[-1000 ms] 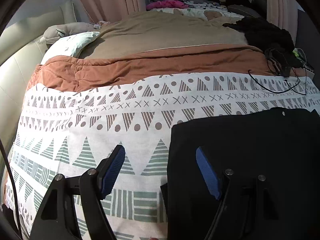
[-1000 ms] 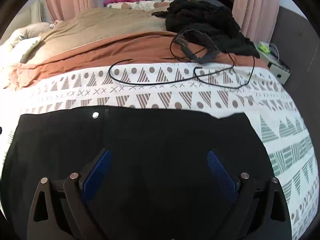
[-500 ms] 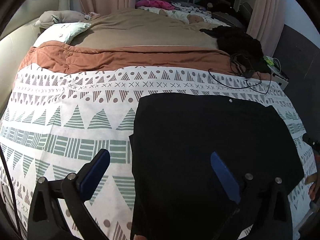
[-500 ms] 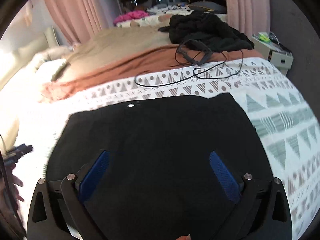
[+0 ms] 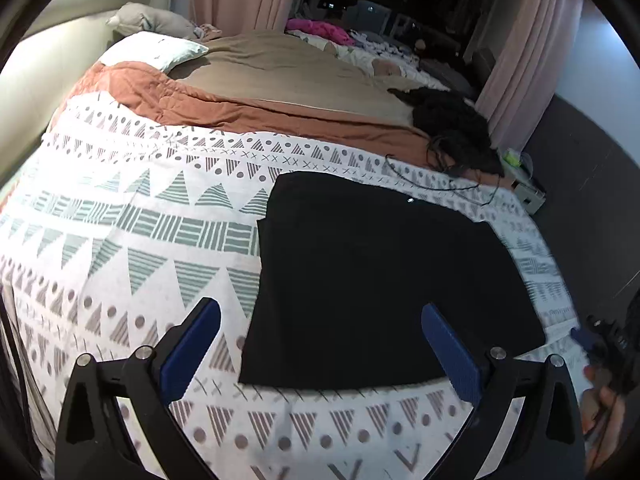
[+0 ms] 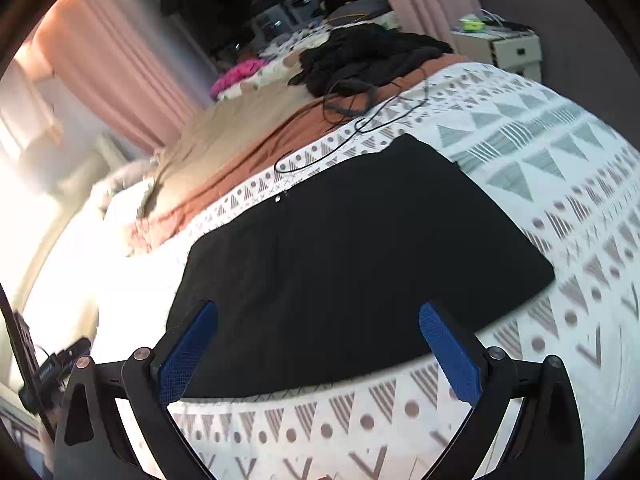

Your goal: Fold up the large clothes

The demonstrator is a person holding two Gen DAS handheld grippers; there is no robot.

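A black garment lies folded flat in a rough rectangle on the patterned white bedspread; a small silver button shows near its far edge. It also shows in the right wrist view. My left gripper is open and empty, held above the garment's near edge. My right gripper is open and empty, also above the near edge. Neither touches the cloth. The right gripper shows at the right edge of the left wrist view.
A heap of dark clothes and a black cable lie at the far right of the bed. A rust quilt, tan blanket and pillows lie beyond. A white bedside cabinet stands at the right. Pink curtains hang behind.
Both grippers have drawn back and up from the garment, so the whole folded rectangle and the bedspread's near edge now show. Both stay open and empty.
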